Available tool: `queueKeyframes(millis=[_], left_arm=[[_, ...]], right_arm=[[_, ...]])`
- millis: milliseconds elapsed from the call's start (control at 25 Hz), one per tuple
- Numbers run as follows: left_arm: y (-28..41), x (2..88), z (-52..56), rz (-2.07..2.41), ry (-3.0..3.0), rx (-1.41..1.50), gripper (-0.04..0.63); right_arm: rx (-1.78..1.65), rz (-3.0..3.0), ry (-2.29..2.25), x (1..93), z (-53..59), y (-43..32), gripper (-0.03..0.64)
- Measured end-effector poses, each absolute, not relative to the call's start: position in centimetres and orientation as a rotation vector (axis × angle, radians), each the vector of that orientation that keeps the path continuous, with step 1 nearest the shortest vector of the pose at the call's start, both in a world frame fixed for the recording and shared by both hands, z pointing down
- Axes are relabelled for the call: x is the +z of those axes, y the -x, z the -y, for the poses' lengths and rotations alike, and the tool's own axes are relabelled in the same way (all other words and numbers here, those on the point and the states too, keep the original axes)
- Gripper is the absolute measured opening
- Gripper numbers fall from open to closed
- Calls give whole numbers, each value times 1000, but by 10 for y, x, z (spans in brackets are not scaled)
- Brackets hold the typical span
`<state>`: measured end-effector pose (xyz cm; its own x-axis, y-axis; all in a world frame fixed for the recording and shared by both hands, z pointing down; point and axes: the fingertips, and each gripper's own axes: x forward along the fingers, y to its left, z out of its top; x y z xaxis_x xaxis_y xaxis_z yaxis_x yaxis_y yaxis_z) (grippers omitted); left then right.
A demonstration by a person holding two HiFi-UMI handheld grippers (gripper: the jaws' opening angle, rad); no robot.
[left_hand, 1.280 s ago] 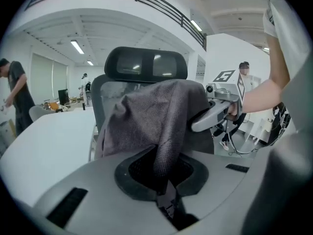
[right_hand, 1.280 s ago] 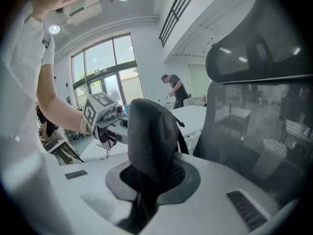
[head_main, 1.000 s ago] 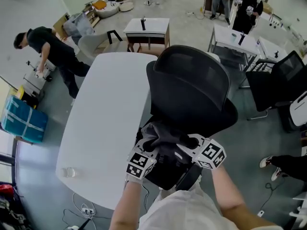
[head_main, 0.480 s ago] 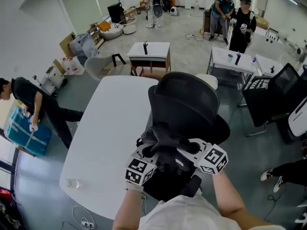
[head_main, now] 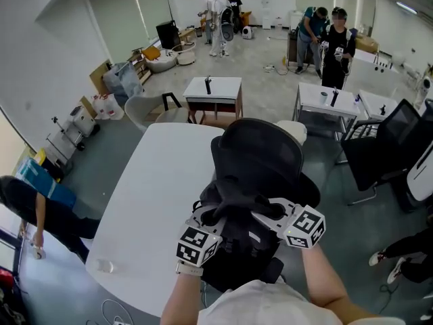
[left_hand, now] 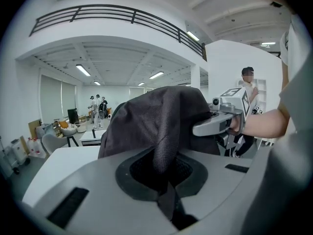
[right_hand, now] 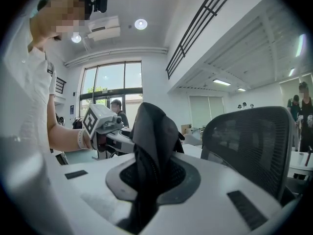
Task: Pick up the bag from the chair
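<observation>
A dark grey fabric bag [head_main: 233, 202] hangs between my two grippers, lifted off the black office chair [head_main: 260, 158], whose mesh back stands just beyond it. My left gripper [head_main: 203, 217] is shut on the bag's left side; in the left gripper view the bag [left_hand: 156, 126] bulges up out of the closed jaws. My right gripper [head_main: 270, 212] is shut on the bag's right side, and in the right gripper view a fold of the bag [right_hand: 149, 136] rises from its jaws, with the chair back [right_hand: 247, 136] to the right.
A long white table [head_main: 152, 202] runs along the chair's left, with a small clear cup [head_main: 105, 266] near its front. Small desks [head_main: 213, 90] stand beyond, a second black chair [head_main: 389, 141] at right. Several people stand at the back; a person [head_main: 34, 215] bends at far left.
The bag has risen a little higher with both grippers holding it. The head view has tilted up, showing more of the room. The person at left has moved toward the lower left.
</observation>
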<state>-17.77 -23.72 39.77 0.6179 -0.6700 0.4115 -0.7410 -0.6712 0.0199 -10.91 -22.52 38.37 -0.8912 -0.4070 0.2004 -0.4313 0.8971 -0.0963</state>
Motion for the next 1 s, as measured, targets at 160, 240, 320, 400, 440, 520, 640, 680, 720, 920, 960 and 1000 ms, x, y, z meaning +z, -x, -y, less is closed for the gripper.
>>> queueKeyframes(millis=[160, 240, 320, 400, 440, 520, 640, 680, 720, 920, 960, 1000], left_arm=[[176, 391, 235, 1184, -2671, 544, 35], [174, 389, 233, 1190, -2676, 541, 34], [174, 386, 231, 1195, -2678, 538, 32], [173, 383, 229, 1199, -2681, 533, 32], [173, 381, 228, 1200, -2683, 532, 32], [171, 379, 227, 1200, -2685, 529, 31], [168, 378, 227, 1202, -2690, 528, 31], [168, 378, 227, 1202, -2691, 531, 31], [167, 379, 226, 1201, -2691, 533, 31], [165, 382, 220, 1196, -2689, 518, 31], [165, 382, 219, 1195, -2689, 514, 29], [165, 383, 219, 1195, -2690, 511, 30]], right_arm=[[190, 2906, -646, 376, 223, 107, 51], [185, 2911, -647, 374, 222, 106, 51], [181, 2912, -649, 372, 220, 105, 51], [174, 2914, -647, 368, 219, 105, 51], [171, 2914, -647, 367, 218, 104, 51], [169, 2917, -646, 365, 216, 102, 51], [170, 2925, -642, 363, 216, 100, 51], [171, 2926, -642, 363, 216, 99, 51], [174, 2924, -644, 364, 215, 99, 51], [168, 2916, -655, 367, 210, 96, 51], [166, 2917, -652, 367, 208, 97, 51], [164, 2918, -649, 368, 208, 97, 50]])
